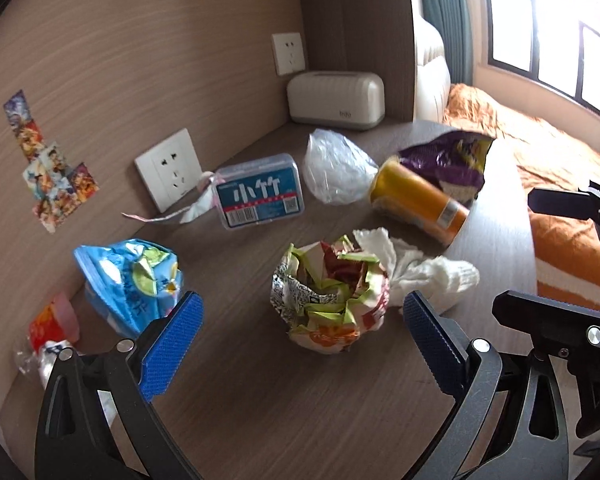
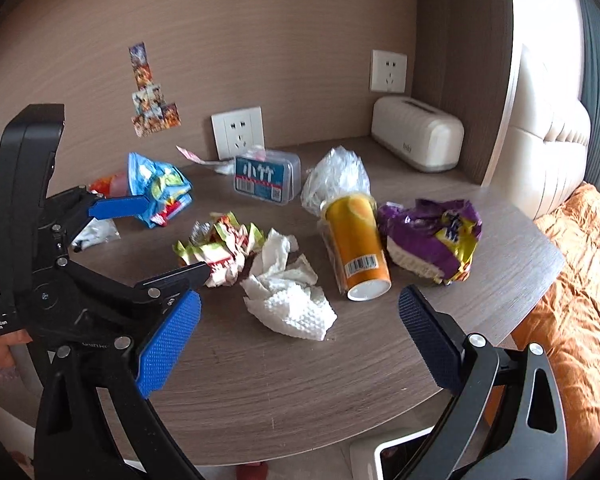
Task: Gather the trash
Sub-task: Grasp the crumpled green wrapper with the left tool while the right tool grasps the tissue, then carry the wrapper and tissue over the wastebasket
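A cream tissue box (image 2: 418, 140) stood in the worktop's (image 2: 300, 380) back corner. On the wall, one socket (image 2: 388, 71) sat just above the box, another (image 2: 238, 131) well left of it, stickers (image 2: 150, 100) farther left. An orange bed (image 1: 540, 152) lay right of the box.

Daylight from the window (image 1: 548, 44) at two o'clock in my left wrist view; panes blown out white, glare washing that corner. Table (image 1: 284, 408) evenly lit, shadows soft and short under the litter. Right wrist view dimmer and warmer, no direct light source in sight. Both show heavy fisheye bending, dark vignette at the corners. Slight softness overall; stickers (image 2: 150, 92) on the wall too blurred to read.
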A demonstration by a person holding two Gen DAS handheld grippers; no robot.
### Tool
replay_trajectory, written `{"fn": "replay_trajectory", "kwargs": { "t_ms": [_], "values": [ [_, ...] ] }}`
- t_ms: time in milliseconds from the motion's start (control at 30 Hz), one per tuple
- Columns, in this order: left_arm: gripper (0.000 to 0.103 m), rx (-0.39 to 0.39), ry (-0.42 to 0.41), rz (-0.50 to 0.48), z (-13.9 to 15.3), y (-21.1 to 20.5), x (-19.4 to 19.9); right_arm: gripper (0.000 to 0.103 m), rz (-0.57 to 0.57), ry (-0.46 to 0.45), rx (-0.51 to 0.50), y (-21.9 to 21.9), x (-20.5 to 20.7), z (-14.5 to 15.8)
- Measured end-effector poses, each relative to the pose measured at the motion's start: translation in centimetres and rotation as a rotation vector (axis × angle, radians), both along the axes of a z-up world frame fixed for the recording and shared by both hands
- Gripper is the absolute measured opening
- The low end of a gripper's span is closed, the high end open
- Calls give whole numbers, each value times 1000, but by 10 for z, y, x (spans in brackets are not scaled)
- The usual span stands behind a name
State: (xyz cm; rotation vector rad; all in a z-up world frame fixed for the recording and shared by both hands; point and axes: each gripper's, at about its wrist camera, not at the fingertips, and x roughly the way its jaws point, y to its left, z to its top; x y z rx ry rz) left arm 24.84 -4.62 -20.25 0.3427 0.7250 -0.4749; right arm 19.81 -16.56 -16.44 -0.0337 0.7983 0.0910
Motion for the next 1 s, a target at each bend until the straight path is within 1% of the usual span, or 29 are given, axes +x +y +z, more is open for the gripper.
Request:
{"fn": "replay_trajectory", "kwargs": {
  "t_ms": [133,200,267,300,333,367,400,433,467,500,533,567,600,667,700,767,833,933,1000],
  "values": [
    [98,13,17,-49,-13,-2,9,99,-18,49,28,0,13,-16],
    [91,24,22,-74,-18,-4,13,94,-20,62,34,3,20,-22],
    [77,41,26,-87,-22,-6,19,88,-24,77,40,8,28,-28],
    [74,53,29,-95,-25,-7,22,84,-30,86,46,9,32,-31],
    [69,60,35,-103,-27,-7,25,83,-34,96,52,9,35,-34],
    [66,69,43,-109,-30,-8,29,81,-40,110,55,10,38,-37],
    [66,77,48,-110,-32,-8,31,79,-49,128,62,10,41,-42],
    [63,72,52,-116,-32,-7,33,76,-52,143,78,9,44,-45],
    [60,65,48,-122,-32,-7,34,68,-56,159,92,8,46,-49],
    [59,65,46,-127,-32,-7,36,63,-67,177,92,8,47,-54],
    [57,71,49,-131,-33,-8,37,57,-69,168,78,10,47,-54],
    [55,76,53,-137,-34,-9,38,45,-64,166,55,12,48,-55],
    [54,85,49,-143,-34,-11,39,31,-66,164,38,13,48,-54],
    [50,98,42,-140,-32,-14,40,25,-69,170,35,12,51,-53],
    [50,100,48,-136,-31,-15,40,25,-66,176,47,10,51,-52],
    [50,102,47,-120,-26,-14,37,25,-59,149,42,10,48,-41],
    [50,75,56,-105,-16,-10,33,25,-48,118,38,11,44,-27],
    [50,33,52,-87,5,-7,22,25,-30,55,45,9,33,2],
    [50,13,34,-81,18,-9,12,25,-23,19,45,6,28,19]
  ]
}}
